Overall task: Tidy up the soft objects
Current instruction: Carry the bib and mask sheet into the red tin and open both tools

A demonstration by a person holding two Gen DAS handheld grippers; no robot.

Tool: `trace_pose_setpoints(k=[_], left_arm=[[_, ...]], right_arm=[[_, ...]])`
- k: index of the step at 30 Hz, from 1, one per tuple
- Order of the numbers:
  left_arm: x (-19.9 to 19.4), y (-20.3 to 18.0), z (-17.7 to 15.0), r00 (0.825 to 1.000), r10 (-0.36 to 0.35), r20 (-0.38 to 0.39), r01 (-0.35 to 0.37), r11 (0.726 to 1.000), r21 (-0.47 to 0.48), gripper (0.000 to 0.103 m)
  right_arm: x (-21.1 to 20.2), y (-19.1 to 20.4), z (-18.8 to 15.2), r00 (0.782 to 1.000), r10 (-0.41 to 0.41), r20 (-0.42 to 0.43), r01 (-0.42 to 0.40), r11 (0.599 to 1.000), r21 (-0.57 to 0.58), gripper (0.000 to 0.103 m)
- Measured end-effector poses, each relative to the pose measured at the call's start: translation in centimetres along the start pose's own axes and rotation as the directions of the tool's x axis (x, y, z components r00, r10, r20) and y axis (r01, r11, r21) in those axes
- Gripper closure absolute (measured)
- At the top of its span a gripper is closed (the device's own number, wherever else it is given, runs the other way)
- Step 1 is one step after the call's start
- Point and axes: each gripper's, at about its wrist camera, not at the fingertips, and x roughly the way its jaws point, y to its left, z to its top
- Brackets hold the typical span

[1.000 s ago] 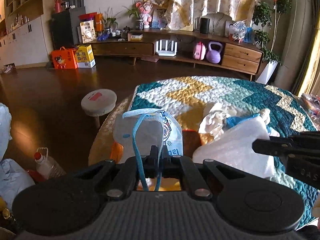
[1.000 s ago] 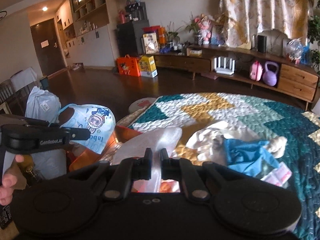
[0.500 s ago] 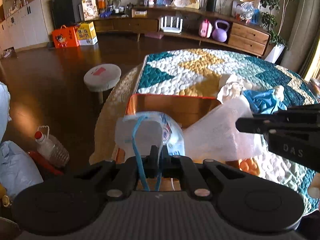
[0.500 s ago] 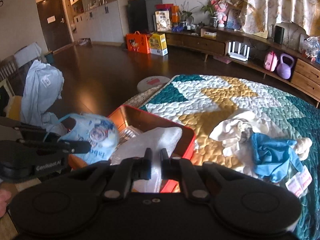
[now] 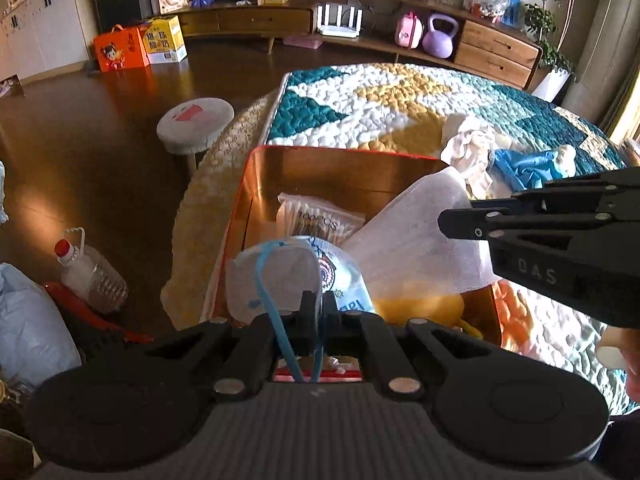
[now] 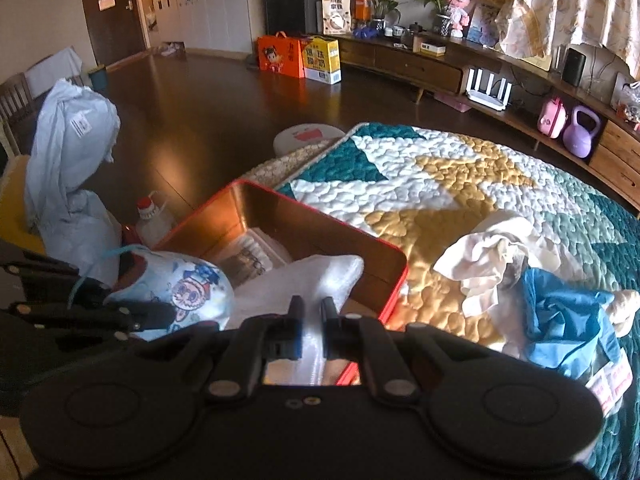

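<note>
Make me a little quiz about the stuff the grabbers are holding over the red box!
1. True or false: the left gripper is pinching the cartoon face mask.
2. What is the right gripper holding? A) the blue cloth B) the white cloth C) the oil bottle
3. Fill in: the pack of cotton swabs lies inside the ____.

Key
1. True; it is shut on the mask above the red tin box.
2. B, the white cloth. The blue cloth lies on the quilt.
3. Red tin box.
</note>
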Motion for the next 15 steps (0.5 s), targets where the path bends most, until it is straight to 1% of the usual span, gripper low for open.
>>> trace_pose_setpoints(k=[9, 15], left_arm=[[2.3, 0.3, -0.6, 0.998, -0.008, -0.056, 0.007, 1.000, -0.017, 0.100], [3.0, 0.4, -0.8, 0.997, -0.004, -0.077, 0.003, 1.000, -0.014, 0.100]], right_arm=[[1.6, -0.1, -0.4, 0.999, -0.021, -0.041, 0.019, 0.999, -0.039, 0.091], [2.1, 0.2, -0.7, 0.998, -0.034, -0.057, 0.030, 0.997, -0.071, 0.085]])
